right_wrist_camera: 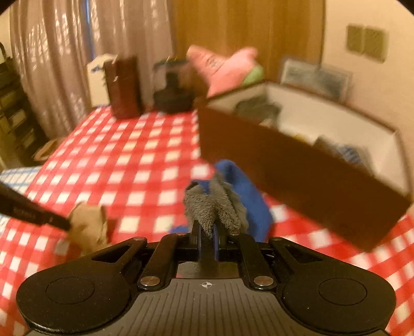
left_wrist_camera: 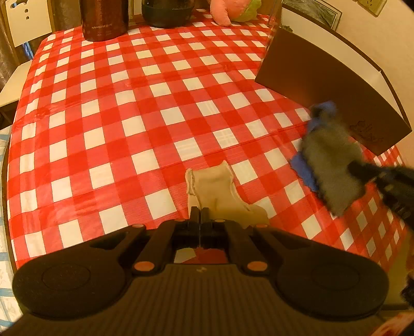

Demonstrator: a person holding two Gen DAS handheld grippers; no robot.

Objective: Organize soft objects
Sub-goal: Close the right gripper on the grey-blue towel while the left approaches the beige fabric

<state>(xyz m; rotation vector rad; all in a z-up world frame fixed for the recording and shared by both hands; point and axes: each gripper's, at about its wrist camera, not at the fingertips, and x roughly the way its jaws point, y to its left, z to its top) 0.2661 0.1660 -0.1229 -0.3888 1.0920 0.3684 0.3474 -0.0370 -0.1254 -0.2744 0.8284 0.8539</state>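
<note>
**Two cloths pinched, the box waits at the right edge**

My right gripper (right_wrist_camera: 207, 230) is pressed together on a grey and blue cloth (right_wrist_camera: 220, 201). I pinch it at one end, so the rest hangs free in front of the fingers, above the table and just beside the brown box (right_wrist_camera: 297, 175). I judge this hold is for carrying: the box stands open along the right edge of the table, and some soft things lie inside it already.

My left gripper (left_wrist_camera: 199, 214) is closed too, on the near end of a beige cloth (left_wrist_camera: 217, 191). This cloth lies flat on the checked tablecloth (left_wrist_camera: 129, 103) near the front edge, so it is ready to be lifted next. A pink plush toy (left_wrist_camera: 227, 10) sits at the far edge, behind the box corner, beside two dark containers.
</note>
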